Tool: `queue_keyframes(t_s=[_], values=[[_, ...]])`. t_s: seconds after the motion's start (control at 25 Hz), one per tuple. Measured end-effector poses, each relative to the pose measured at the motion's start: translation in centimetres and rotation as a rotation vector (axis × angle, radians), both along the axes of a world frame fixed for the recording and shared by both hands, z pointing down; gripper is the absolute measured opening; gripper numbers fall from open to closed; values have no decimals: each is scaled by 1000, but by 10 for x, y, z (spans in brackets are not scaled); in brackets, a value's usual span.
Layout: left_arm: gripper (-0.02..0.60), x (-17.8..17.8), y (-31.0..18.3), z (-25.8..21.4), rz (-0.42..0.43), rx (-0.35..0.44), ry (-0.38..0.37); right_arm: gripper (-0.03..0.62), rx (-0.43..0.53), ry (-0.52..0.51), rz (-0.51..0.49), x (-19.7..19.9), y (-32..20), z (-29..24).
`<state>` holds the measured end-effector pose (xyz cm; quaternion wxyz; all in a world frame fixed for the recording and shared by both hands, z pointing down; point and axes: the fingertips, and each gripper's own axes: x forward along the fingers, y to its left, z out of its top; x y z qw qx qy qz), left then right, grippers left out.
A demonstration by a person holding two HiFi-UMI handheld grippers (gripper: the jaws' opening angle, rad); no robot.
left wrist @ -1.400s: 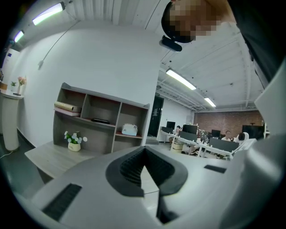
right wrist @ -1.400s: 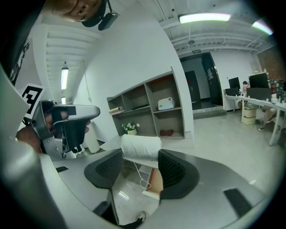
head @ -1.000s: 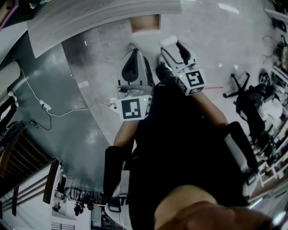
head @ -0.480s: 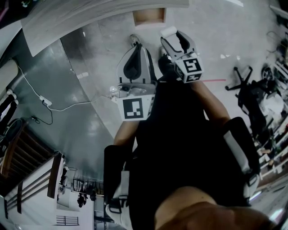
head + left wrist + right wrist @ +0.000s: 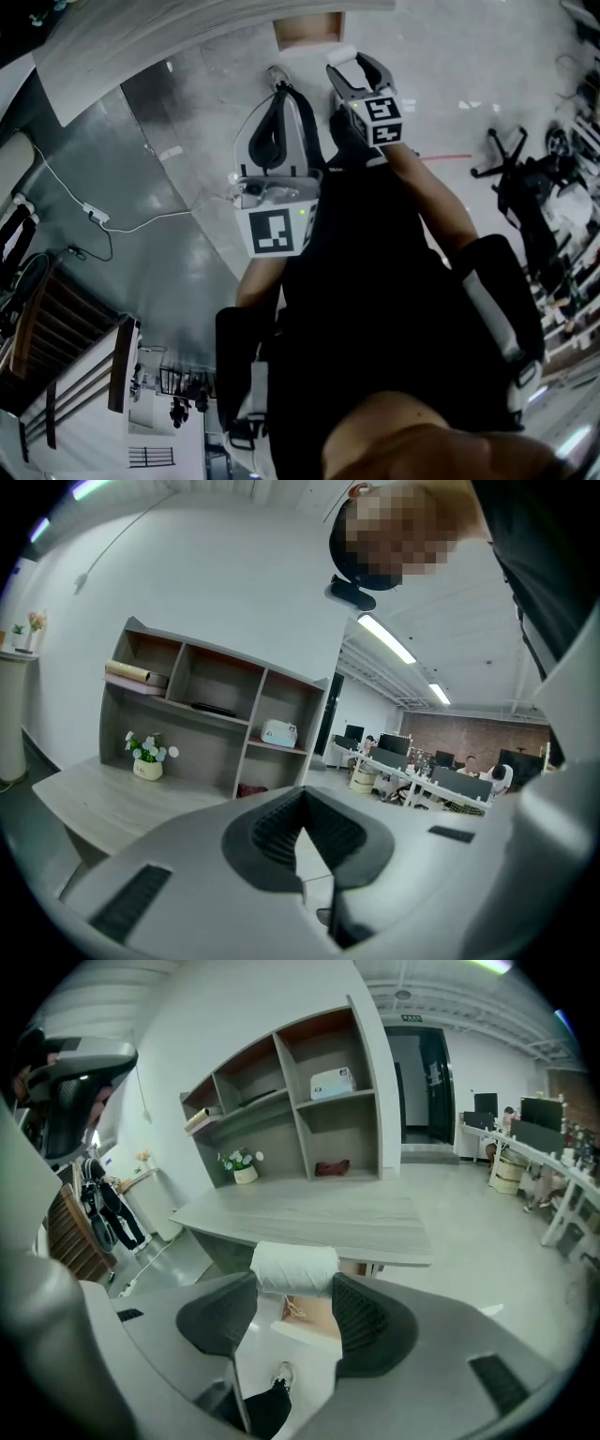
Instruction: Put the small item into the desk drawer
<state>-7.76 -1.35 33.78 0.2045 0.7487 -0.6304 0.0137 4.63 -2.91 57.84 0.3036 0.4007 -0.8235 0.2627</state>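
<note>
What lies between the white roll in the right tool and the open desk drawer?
Nothing stands there: the head view shows only bare floor between the white roll and the drawer.

- An open-plan office.
- Rows of white desks with dark monitors [image 5: 441,778], long ceiling strip lights [image 5: 386,639].
- Pale grey wooden tabletop [image 5: 319,1211] carrying an open cubby shelf unit [image 5: 291,1101].

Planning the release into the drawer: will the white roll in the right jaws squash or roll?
The white roll looks soft, wrinkled like cloth or paper, so probably light and squashable in the right gripper. Being cylindrical, it may roll inside the drawer.
</note>
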Motion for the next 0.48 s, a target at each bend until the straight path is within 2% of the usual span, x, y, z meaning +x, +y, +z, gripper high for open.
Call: queue_keyframes(t_s=[0.48], values=[[-2,-5,-4,15,21,-23,7,247,-123,152,37,18,-1,96]])
